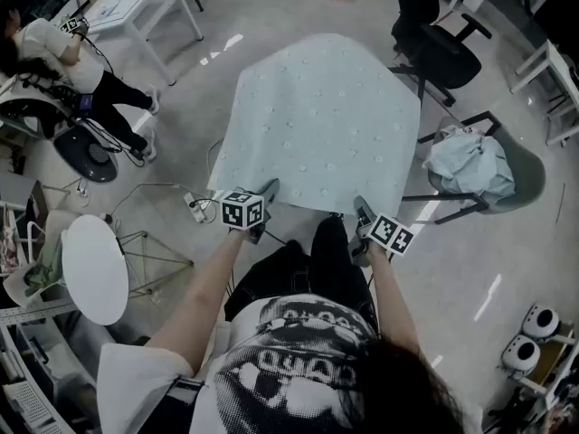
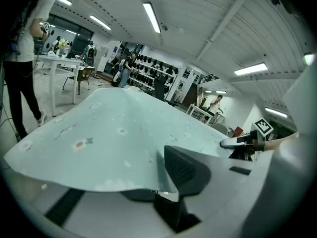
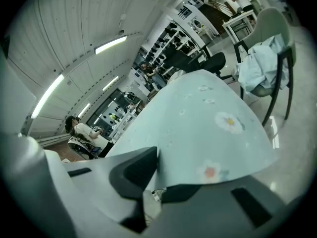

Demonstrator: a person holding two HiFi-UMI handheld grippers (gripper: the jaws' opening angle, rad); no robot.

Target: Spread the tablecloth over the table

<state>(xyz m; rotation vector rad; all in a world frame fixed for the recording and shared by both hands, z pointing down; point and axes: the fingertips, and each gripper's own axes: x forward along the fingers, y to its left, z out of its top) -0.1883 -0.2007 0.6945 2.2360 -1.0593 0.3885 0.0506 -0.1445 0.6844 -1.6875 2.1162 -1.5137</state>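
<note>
Pale-blue flowered tablecloth (image 1: pixel 317 125) spread out; left tongs (image 1: pixel 269 191), right tongs (image 1: pixel 360 208) each pinch near edge; chair (image 1: pixel 527 177) holds crumpled cloth (image 1: pixel 469 163).

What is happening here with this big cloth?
A person holds a two-jaw gripper in each hand. The left gripper and the right gripper each pinch the near edge of a pale flowered tablecloth, which spreads out ahead of them. The table under it cannot be seen.

Grey glossy floor (image 1: pixel 271 7); round white table (image 1: pixel 95 269); ceiling strip lights (image 2: pixel 151 16).
</note>
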